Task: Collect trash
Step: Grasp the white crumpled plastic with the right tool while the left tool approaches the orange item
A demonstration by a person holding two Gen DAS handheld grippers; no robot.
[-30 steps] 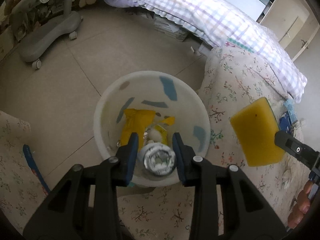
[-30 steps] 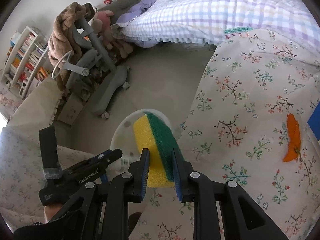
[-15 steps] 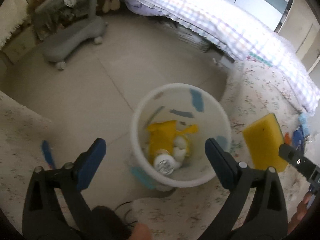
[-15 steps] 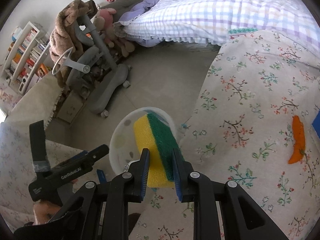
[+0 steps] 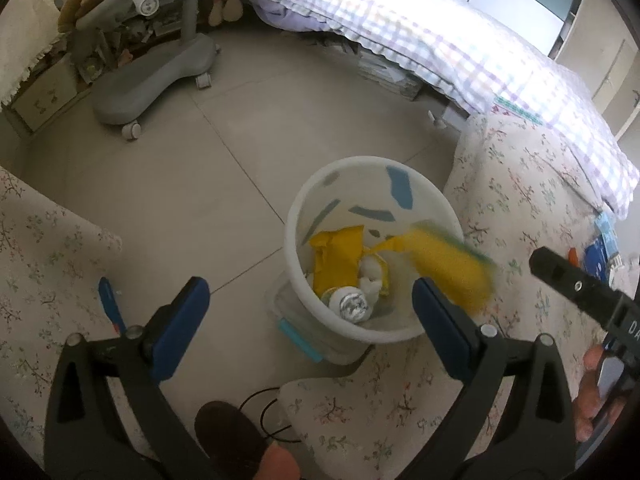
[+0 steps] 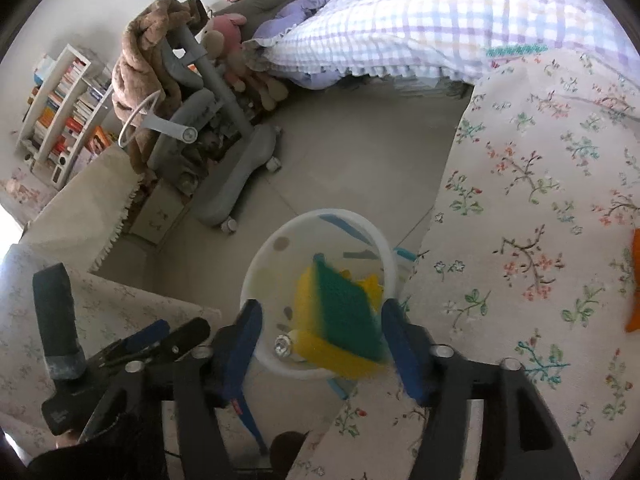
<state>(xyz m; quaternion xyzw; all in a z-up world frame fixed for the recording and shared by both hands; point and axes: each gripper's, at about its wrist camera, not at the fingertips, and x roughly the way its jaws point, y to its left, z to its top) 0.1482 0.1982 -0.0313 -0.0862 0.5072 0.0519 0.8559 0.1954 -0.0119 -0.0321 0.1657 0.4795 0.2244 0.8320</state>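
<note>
left gripper [image 5: 310, 318]: spread, empty, tilted down | right gripper [image 6: 322, 338]: just opening, blurred sponge [image 6: 344, 320] apparently loose over bin [image 6: 256, 280]

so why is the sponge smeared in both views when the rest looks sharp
Left wrist view: the sponge is a streaked yellow blur at the bin rim, while the foil cup inside stays crisp, so it is motion blur, not focus. Right wrist view: the sponge is smeared between the just-opened right tongs; bed and floor bend from fisheye.
</note>
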